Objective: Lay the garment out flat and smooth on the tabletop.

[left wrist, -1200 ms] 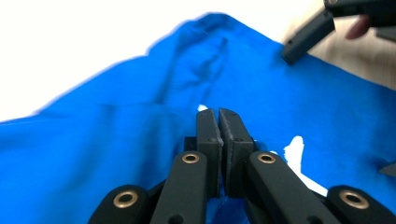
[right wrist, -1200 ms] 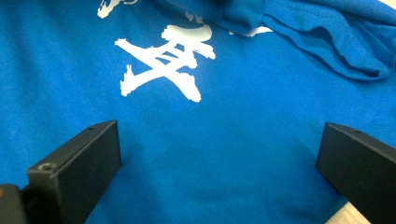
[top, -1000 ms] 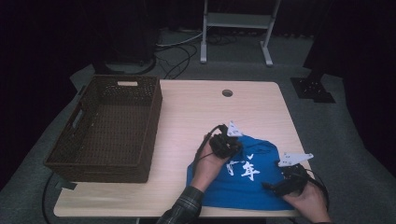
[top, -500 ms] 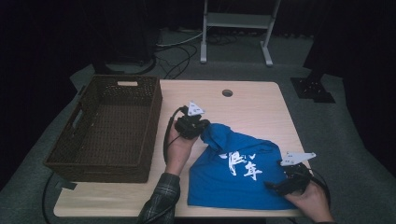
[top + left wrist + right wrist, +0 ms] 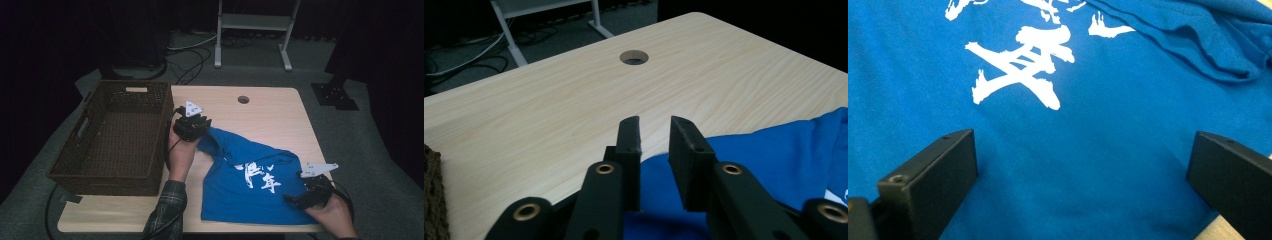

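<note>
A blue T-shirt (image 5: 250,180) with white characters lies spread on the front right of the wooden table (image 5: 270,115). My left gripper (image 5: 204,126) sits at the shirt's far left corner, beside the basket. Its jaws have just been opening: in the left gripper view the left gripper (image 5: 654,125) shows a narrow gap with bare table behind it, and the blue cloth (image 5: 774,150) lies below, not pinched. My right gripper (image 5: 292,200) rests at the shirt's near right edge. In the right gripper view the right gripper (image 5: 1083,137) stands wide open over the printed cloth (image 5: 1073,165).
A dark wicker basket (image 5: 115,87) stands on the left part of the table, close to my left hand. A round cable hole (image 5: 243,99) is in the table's far middle. A metal stand (image 5: 252,22) and cables are on the floor behind.
My left gripper moved left and away from the shirt's middle toward the basket, drawing the shirt's corner out with it. Its jaws have since parted from the cloth. The right gripper has not moved.
</note>
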{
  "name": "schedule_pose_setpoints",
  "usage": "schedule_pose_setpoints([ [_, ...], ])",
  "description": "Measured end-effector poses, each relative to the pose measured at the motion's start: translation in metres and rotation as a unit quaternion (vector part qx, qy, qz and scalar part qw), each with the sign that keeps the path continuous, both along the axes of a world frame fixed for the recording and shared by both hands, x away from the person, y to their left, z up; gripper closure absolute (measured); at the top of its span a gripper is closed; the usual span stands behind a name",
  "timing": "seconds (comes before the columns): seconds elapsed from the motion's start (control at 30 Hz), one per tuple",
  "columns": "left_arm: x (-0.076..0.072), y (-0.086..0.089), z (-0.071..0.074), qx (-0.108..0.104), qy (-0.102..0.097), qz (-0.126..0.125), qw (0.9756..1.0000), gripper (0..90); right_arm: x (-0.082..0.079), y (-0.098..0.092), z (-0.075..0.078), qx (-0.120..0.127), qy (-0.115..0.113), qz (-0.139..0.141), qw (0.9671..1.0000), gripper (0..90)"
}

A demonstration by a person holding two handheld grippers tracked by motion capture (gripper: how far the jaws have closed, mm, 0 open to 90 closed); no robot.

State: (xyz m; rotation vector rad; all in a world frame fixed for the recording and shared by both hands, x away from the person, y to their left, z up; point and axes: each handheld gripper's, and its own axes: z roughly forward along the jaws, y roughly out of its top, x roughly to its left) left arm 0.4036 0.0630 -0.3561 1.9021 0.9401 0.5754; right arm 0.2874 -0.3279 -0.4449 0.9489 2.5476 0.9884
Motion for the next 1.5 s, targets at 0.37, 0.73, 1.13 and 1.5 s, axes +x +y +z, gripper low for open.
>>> schedule_pose_setpoints([
  [0.37, -0.009, -0.011, -0.009, -0.009, 0.012, -0.017, 0.9997, 39.6, 0.000, 0.000, 0.000, 0.000, 0.000, 0.000, 1.0000, 0.0],
  [0.73, -0.032, -0.018, -0.026, -0.034, 0.036, -0.040, 0.9980, 24.0, 0.000, 0.000, 0.000, 0.000, 0.000, 0.000, 1.0000, 0.0],
  [1.13, -0.072, -0.024, -0.057, -0.040, 0.068, -0.078, 0.9938, 17.1, 0.000, -0.001, 0.000, 0.001, 0.000, 0.000, 1.0000, 0.0],
  [1.5, -0.060, -0.036, -0.078, -0.022, 0.104, -0.095, 0.9898, 14.4, 0.000, -0.001, 0.000, 0.001, 0.000, 0.000, 1.0000, 0.0],
])
